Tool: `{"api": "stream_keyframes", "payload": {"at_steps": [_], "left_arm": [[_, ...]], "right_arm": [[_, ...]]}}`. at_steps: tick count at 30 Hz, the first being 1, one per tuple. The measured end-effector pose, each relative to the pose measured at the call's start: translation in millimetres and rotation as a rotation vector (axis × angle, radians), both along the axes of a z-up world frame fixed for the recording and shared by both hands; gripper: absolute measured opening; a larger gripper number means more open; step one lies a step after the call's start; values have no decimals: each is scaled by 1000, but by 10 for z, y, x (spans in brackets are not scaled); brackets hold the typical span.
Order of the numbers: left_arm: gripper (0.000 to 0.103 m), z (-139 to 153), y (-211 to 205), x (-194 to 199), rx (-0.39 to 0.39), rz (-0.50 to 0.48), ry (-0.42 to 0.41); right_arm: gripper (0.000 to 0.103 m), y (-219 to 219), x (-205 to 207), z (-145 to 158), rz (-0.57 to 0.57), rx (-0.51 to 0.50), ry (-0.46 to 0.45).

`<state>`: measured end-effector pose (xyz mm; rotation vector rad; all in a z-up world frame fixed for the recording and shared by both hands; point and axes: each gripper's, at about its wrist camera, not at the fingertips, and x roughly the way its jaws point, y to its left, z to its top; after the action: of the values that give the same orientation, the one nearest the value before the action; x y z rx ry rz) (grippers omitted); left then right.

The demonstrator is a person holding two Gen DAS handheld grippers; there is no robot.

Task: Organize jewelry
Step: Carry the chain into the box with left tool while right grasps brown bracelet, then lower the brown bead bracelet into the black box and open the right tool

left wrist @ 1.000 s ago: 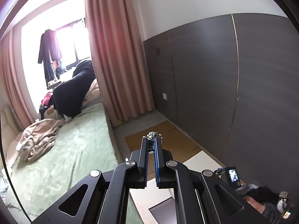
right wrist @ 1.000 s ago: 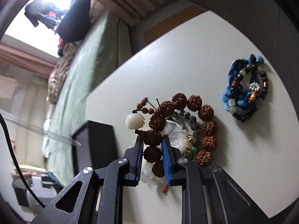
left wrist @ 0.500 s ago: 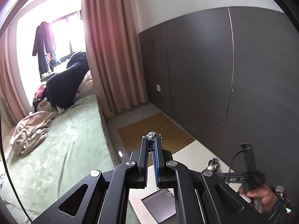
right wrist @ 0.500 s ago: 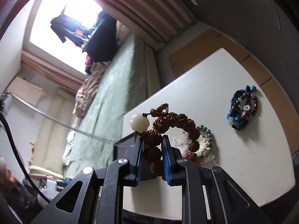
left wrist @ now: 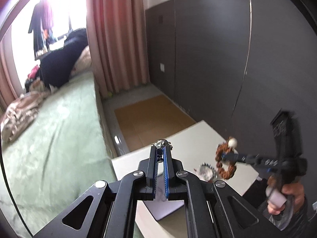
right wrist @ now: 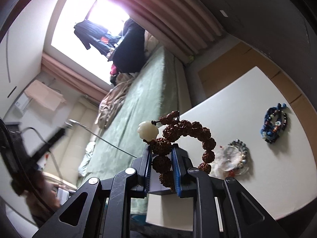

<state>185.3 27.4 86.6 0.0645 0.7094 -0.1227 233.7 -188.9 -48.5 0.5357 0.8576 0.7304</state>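
My right gripper (right wrist: 161,150) is shut on a brown seed-bead bracelet (right wrist: 188,132) with a white carved bead (right wrist: 148,130), held in the air above the white table (right wrist: 247,103). The left wrist view shows that bracelet (left wrist: 224,165) hanging from the right gripper (left wrist: 227,155) at the right. My left gripper (left wrist: 160,146) is shut on a small silver jewelry piece (left wrist: 162,143) with dark beads showing between the fingers, above the table's near left part (left wrist: 190,136). A blue bead bracelet (right wrist: 274,124) and a clear-and-grey bead bracelet (right wrist: 236,156) lie on the table.
A flat square tray (left wrist: 166,208) lies on the table under my left gripper. A green bed (left wrist: 55,138) runs along the table's left side, a dark panel wall (left wrist: 208,59) along its right. Brown cardboard (left wrist: 150,115) covers the floor beyond. A person's hand (left wrist: 285,196) holds the right gripper's handle.
The right gripper has risen with the brown bracelet, lifting it off the other bracelets on the table. The left gripper has come down and tipped toward the table, bringing the right gripper into its view.
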Motion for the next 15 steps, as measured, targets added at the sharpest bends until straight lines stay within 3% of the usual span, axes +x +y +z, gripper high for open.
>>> {"api": "stream_keyframes", "payload": {"at_steps": [10, 15], "left_arm": [[6, -860, 21, 280, -44, 16, 182], [6, -1164, 123, 371, -111, 50, 260]], "right_arm": [[21, 271, -72, 31, 70, 24, -26], [21, 450, -66, -3, 106, 23, -20]]}}
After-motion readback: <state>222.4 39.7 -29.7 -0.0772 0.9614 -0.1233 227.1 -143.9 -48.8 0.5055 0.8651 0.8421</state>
